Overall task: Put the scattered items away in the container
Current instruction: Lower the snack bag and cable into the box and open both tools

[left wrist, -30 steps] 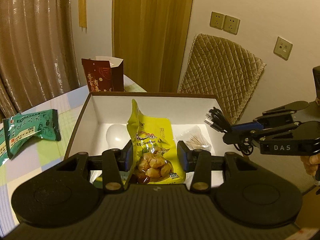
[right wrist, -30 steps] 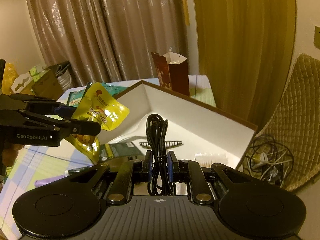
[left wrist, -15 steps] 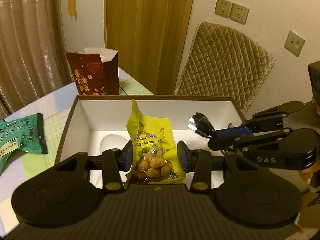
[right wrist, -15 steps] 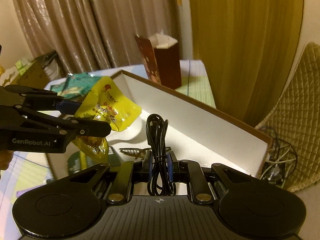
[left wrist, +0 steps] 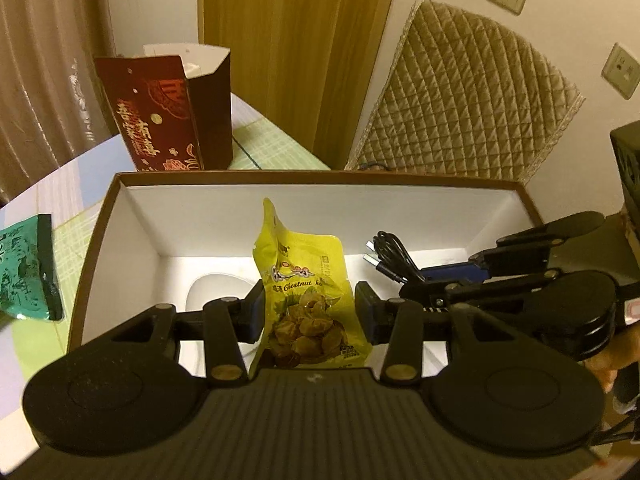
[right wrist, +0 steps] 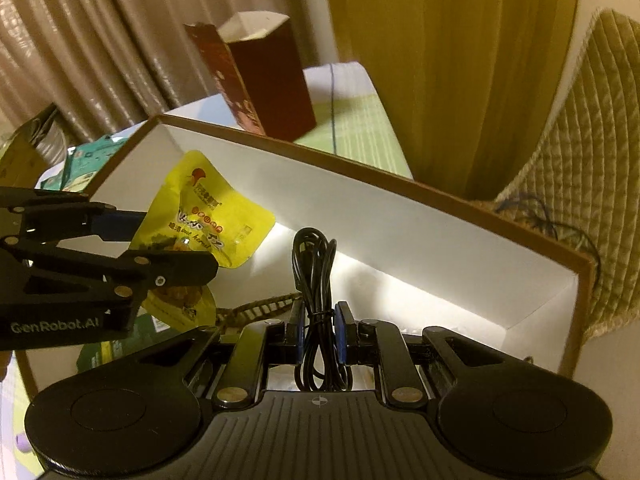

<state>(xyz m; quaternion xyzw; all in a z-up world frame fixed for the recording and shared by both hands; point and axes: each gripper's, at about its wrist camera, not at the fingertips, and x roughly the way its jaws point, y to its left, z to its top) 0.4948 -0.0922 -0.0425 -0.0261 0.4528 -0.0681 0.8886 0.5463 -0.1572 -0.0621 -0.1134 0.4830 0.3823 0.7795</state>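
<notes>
Left wrist view: I have brought both grippers lower over the box [left wrist: 120, 216]; my left jaws grip the yellow chestnut pouch [left wrist: 310, 292], right jaws are clamped on the black cable bundle [right wrist: 318, 280]. Release seems next.

My left gripper [left wrist: 310, 312] and right gripper [right wrist: 319, 330] are matte black, each with a ribbed body, two round discs, brass-coloured screws and blue-padded fingers [left wrist: 256, 312]. White lettering "GenRobot.AI" marks my left gripper's side.
</notes>
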